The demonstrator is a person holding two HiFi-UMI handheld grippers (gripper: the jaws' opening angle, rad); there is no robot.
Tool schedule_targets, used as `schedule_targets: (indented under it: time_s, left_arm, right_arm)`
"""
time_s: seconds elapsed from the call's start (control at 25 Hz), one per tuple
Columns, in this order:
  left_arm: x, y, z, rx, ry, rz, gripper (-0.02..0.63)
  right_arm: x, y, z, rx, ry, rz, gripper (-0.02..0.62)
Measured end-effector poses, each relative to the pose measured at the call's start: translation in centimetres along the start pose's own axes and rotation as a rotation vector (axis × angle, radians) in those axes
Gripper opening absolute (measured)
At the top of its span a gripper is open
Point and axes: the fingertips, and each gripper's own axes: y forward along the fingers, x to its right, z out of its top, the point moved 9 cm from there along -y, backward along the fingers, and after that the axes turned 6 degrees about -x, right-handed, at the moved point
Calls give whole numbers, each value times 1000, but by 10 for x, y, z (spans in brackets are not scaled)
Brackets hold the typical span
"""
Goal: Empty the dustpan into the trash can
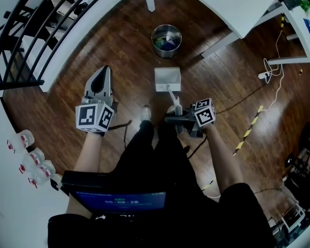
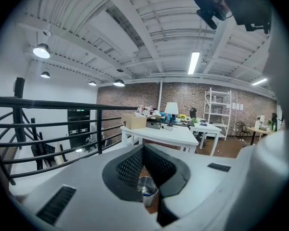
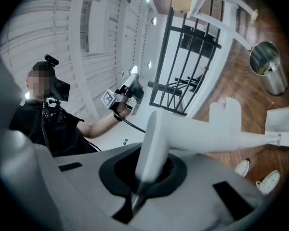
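Observation:
A white dustpan (image 1: 167,79) hangs over the wooden floor, its pan end toward the steel trash can (image 1: 166,40), which stands a little beyond it with coloured rubbish inside. My right gripper (image 1: 171,120) is shut on the dustpan's handle (image 3: 154,138). In the right gripper view, the pan (image 3: 282,121) sits at the far right, below the trash can (image 3: 268,72). My left gripper (image 1: 102,76) is shut and holds nothing, out to the left of the dustpan. In the left gripper view, the trash can (image 2: 147,190) shows through the gap below the left gripper's (image 2: 144,153) closed tips.
A black railing (image 1: 36,40) runs along the left. White tables (image 1: 232,4) stand beyond and to the right of the trash can. Cables and a power strip (image 1: 264,74) lie on the floor at right, with yellow-black tape (image 1: 250,125). Bottles (image 1: 33,161) sit at lower left.

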Motion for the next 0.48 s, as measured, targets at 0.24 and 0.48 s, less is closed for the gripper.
schedule_targets:
  time_s: [0.24, 0.48]
  left_arm:
    - [-3, -2, 1, 4, -15, 4, 0]
    - [-6, -8, -1, 3, -19, 11, 0]
  right_arm:
    - [1, 3, -5, -5, 28, 12, 0]
    - [1, 4, -6, -13, 43, 16, 0]
